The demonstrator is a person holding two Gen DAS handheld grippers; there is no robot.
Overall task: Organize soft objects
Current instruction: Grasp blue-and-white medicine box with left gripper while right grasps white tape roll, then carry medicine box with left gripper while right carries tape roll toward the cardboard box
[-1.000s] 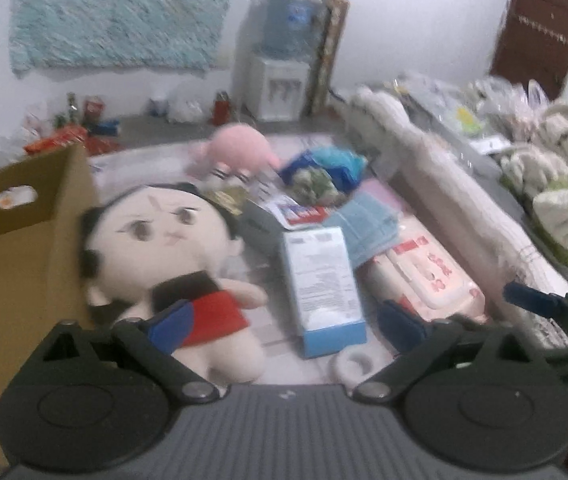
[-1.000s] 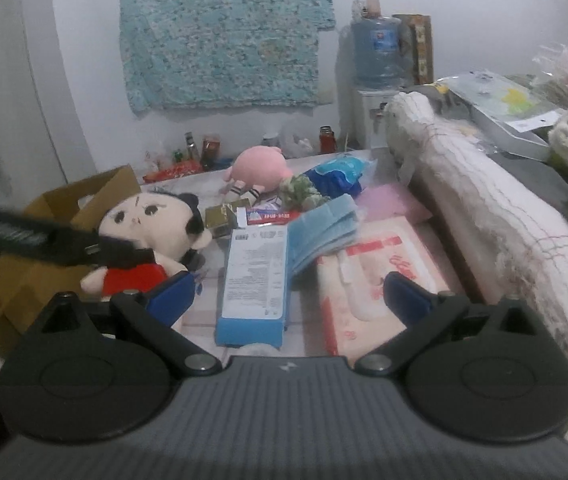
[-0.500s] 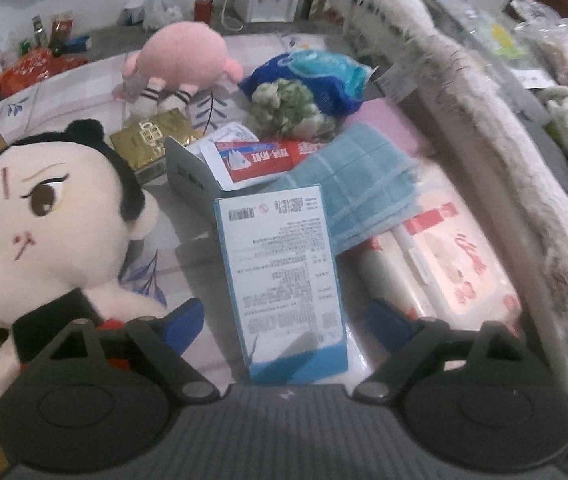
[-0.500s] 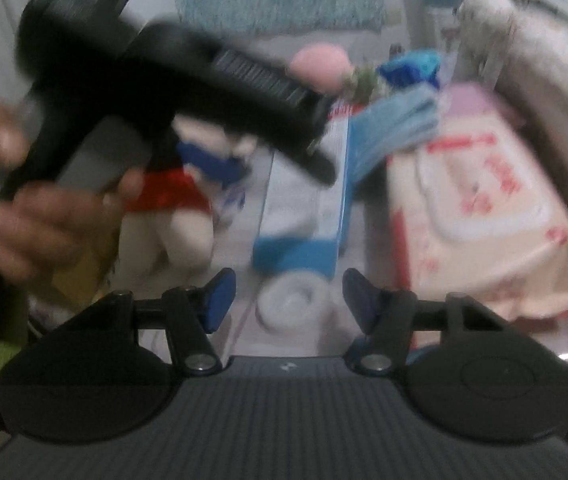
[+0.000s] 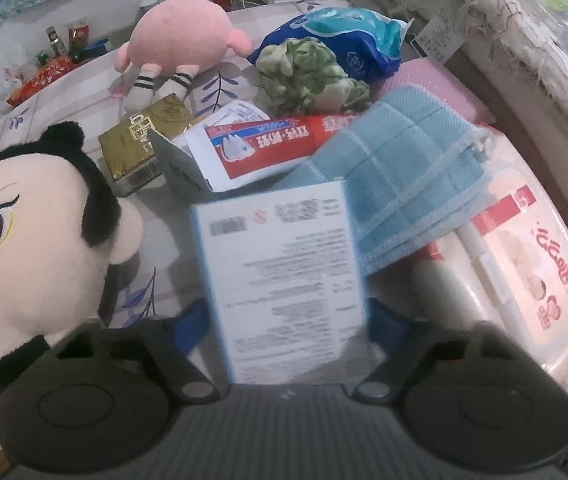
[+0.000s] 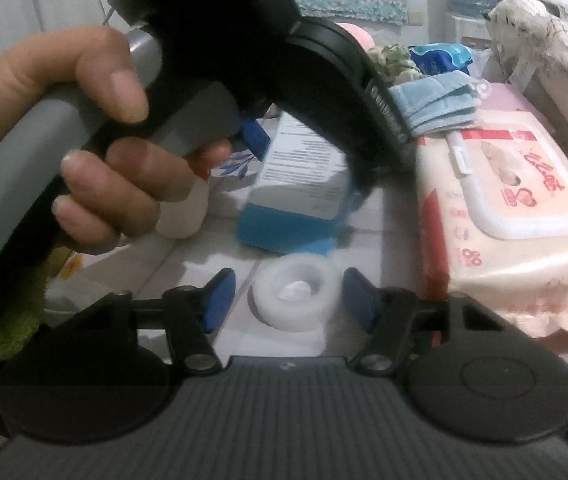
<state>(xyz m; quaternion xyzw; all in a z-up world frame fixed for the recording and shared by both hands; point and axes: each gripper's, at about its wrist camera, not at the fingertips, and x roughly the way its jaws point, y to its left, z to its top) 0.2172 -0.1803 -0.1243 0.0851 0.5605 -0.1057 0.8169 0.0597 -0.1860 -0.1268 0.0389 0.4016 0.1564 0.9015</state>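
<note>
Measured from the box [image 5: 279, 280], everything lies about as a heap would. The rolled blanket [image 5: 524, 40] runs along the far right, well apart from the box. The wipes pack [image 5: 524, 272] lies just right of it, and the doll [image 5: 23, 240] sits close on its left. The blue towel [image 5: 404, 184] is draped behind and to the right of the box, its corner hanging over the wipes. The pink plush [image 5: 183, 36] is well behind, to the left. The blue bag [image 5: 348, 36] and the green cloth [image 5: 304, 76] are behind, past the towel. My left gripper [image 5: 288, 330] straddles the box. Its jaws have just been closing with the box between them, and the pads sit right at its long edges, but I cannot tell whether they are pressing. The toothpaste [image 5: 275, 144] leans just behind the box, with the gold pack [image 5: 143, 144] behind and to the left. In front of the box lies the white roll [image 6: 296, 292]. My right gripper [image 6: 288, 300] has just been closing around it, and its pads are apart, with a sliver of table showing on the left side. I judge the sorting barely begun: no soft thing looks gathered or put away, and both my grippers are at hard items, which I take for clearing the way.
</note>
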